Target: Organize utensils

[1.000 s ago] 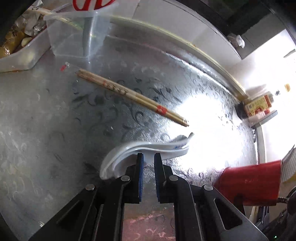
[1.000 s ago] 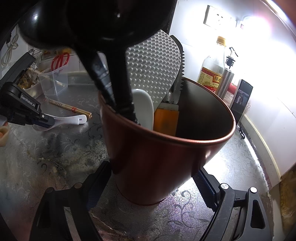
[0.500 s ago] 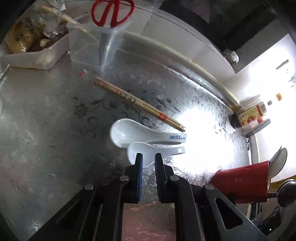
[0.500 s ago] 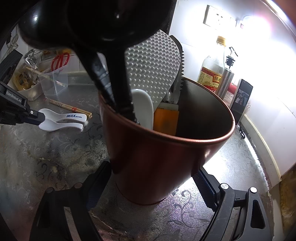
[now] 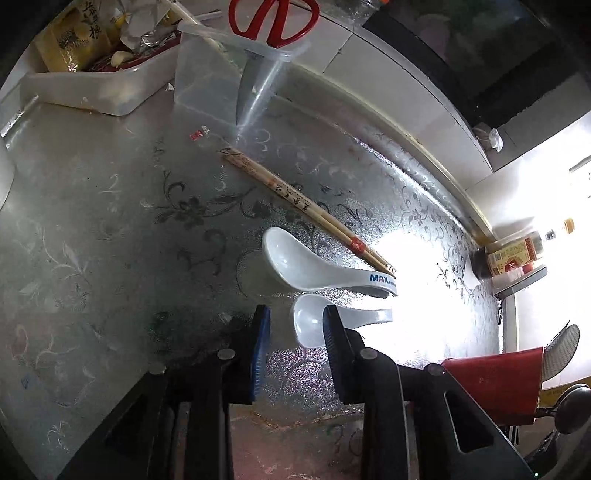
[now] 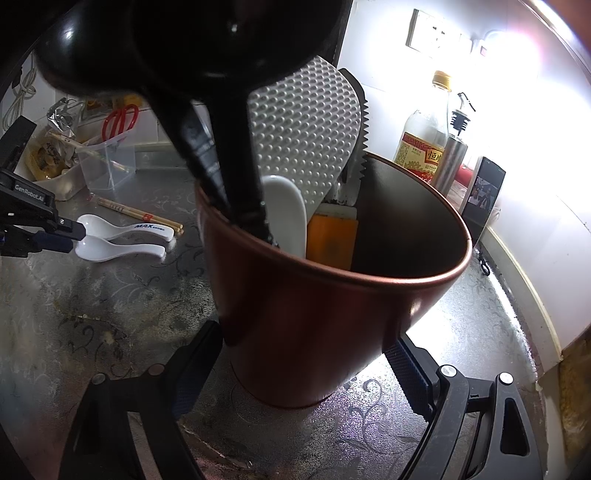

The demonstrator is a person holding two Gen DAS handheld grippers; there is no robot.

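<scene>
Two white ceramic spoons lie side by side on the counter: a larger one marked MAX (image 5: 314, 267) and a smaller one (image 5: 314, 325), both also in the right wrist view (image 6: 122, 236). A pair of wooden chopsticks (image 5: 306, 210) lies just beyond them. My left gripper (image 5: 295, 317) is open, its fingers either side of the small spoon's bowl, holding nothing. My right gripper (image 6: 306, 354) is shut on the red utensil cup (image 6: 332, 295), which holds black ladles, a white dimpled paddle, a white spoon and an orange tool. The cup also shows in the left wrist view (image 5: 495, 384).
A clear plastic box with red scissors (image 5: 273, 22) and a white tray of packets (image 5: 92, 85) stand at the back left. Sauce bottles (image 6: 424, 140) and a phone (image 6: 484, 192) stand by the wall behind the cup. The wall edge runs along the counter's far side.
My left gripper let go of the spoon, drew back and up, then opened wider over the small spoon. Both spoons now lie flat on the counter. The right gripper and cup have not moved.
</scene>
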